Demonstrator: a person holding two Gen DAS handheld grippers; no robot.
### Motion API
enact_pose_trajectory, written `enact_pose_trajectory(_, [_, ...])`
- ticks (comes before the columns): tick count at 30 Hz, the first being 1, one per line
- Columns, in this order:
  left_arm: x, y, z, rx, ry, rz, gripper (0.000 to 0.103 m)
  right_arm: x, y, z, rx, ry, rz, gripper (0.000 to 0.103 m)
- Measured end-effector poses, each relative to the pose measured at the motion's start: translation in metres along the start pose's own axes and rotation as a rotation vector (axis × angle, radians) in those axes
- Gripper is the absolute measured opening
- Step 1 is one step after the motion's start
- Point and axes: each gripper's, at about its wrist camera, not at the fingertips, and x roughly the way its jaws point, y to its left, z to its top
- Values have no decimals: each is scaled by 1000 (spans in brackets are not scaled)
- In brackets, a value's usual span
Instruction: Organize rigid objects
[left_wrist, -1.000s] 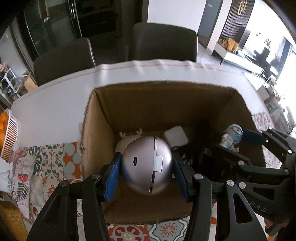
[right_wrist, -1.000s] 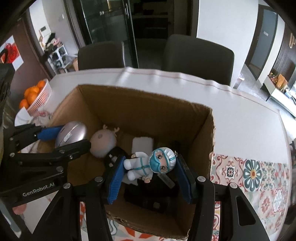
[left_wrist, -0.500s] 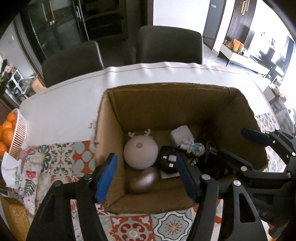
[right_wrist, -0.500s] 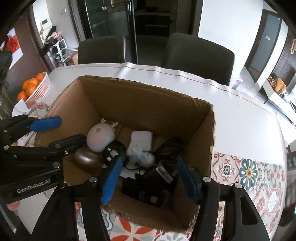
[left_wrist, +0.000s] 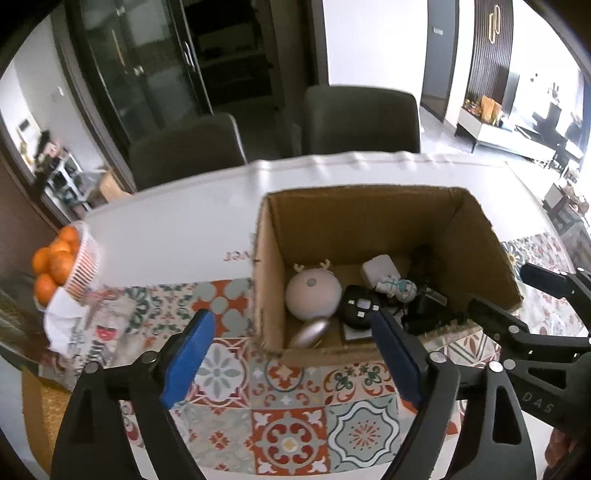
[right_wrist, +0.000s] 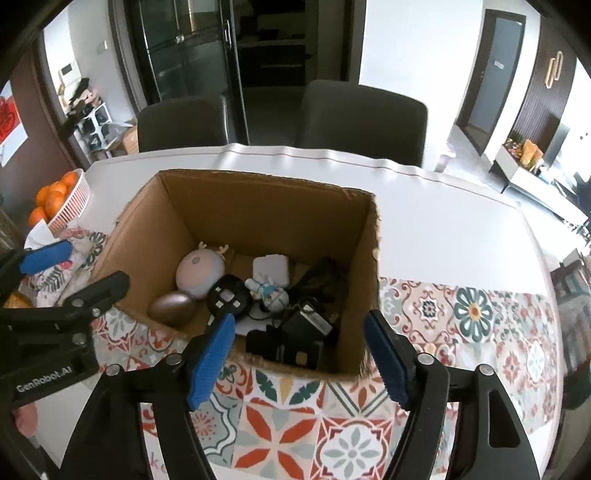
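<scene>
Both claws hang above the near edge of an open brown cardboard box (right_wrist: 258, 206) standing on a table with a patterned tile-print cloth (right_wrist: 280, 424). The left gripper (left_wrist: 291, 354) has just been spreading its blue-padded jaws, which now stand wide apart with nothing between them; the right gripper (right_wrist: 299, 354) has likewise just been opening and holds nothing. Down on the box floor lies a smooth silver egg-shaped gadget (right_wrist: 173, 307) by the near left corner, touching a round pale pink speaker with little antlers (right_wrist: 199, 271) behind it. Just right of these sits a round black device with white squares on top (right_wrist: 229, 295), and beside that a small white-and-blue toy figure in goggles (right_wrist: 267, 291) lies on its side, in front of a white square charger block (right_wrist: 271, 269). Dark adapters and cables (right_wrist: 306, 325) fill the right side. Off to the left, a white slatted basket of oranges (left_wrist: 79, 266) rests on the table.
</scene>
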Motion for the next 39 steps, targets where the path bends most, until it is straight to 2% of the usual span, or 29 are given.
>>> enact_pose_trajectory(10, [-65, 5, -29, -14, -135, 72, 102, -64, 1, -23, 39, -108, -47, 85])
enact_pose_trajectory(21, [-138, 2, -61, -41, -261, 50, 103, -150, 7, -57, 43, -284, -96, 93])
enact_pose_trajectory(26, [-162, 0, -73, -43, -304, 29, 103, -180, 9, -69, 52, -325, -76, 94])
enact_pose_trajectory(35, [-197, -6, -93, -47, -387, 69, 103, -212, 14, -95, 49, -383, -68, 95])
enact_pose_trajectory(39, [-211, -9, -100, -35, -415, 64, 103, -223, 12, -105, 52, -405, -67, 96])
